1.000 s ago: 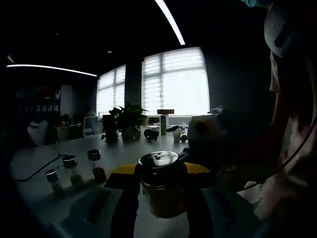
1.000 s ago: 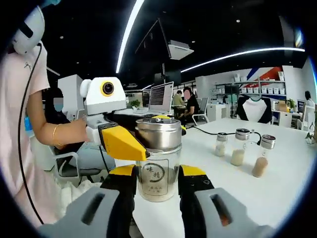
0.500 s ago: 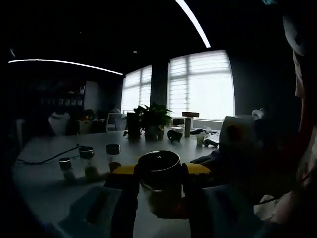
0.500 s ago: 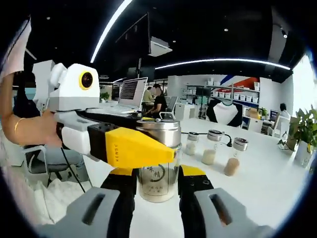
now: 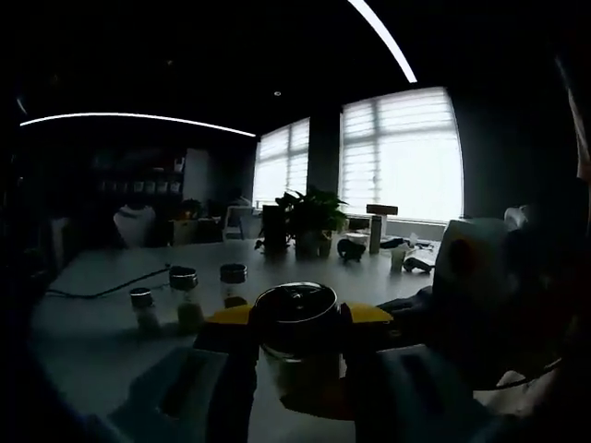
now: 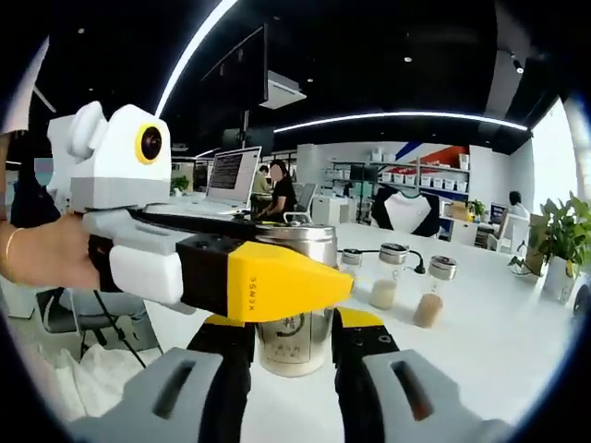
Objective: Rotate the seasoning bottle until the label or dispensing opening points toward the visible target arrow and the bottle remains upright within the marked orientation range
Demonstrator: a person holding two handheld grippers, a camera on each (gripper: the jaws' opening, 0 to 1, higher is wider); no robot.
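Darkness swallows most of the left gripper view, so the seasoning bottle (image 5: 297, 346) reads there as a dim jar under a round metal lid, its label impossible to make out. In the right gripper view the same bottle (image 6: 295, 318) is partly covered: the left gripper (image 6: 277, 281), white, black and yellow, reaches in from the left and its yellow jaw crosses the glass just under the lid, hiding the upper part of the printed label. No target arrow or marked range can be made out on the table.

Right gripper (image 6: 291, 346): its two dark jaws stand on either side of the bottle's lower body, pinching it, yellow pads against the glass. The left gripper (image 5: 295, 360) has its jaws closed in on the same bottle from the opposite side. The bottle stands upright on the white table (image 6: 480, 360), right between the two grippers.

Beyond the bottle, three small spice jars (image 6: 404, 281) with metal caps stand in a row on the table, a black cable (image 6: 365, 249) running behind them. Farther back from the bottle sit an open laptop (image 6: 231, 173) and a seated person (image 6: 277, 189). A hand (image 6: 46, 263) grips the left gripper's body. In the left gripper view, potted plants (image 5: 309, 217) and bright blinds-covered windows (image 5: 402, 152) lie past the bottle.
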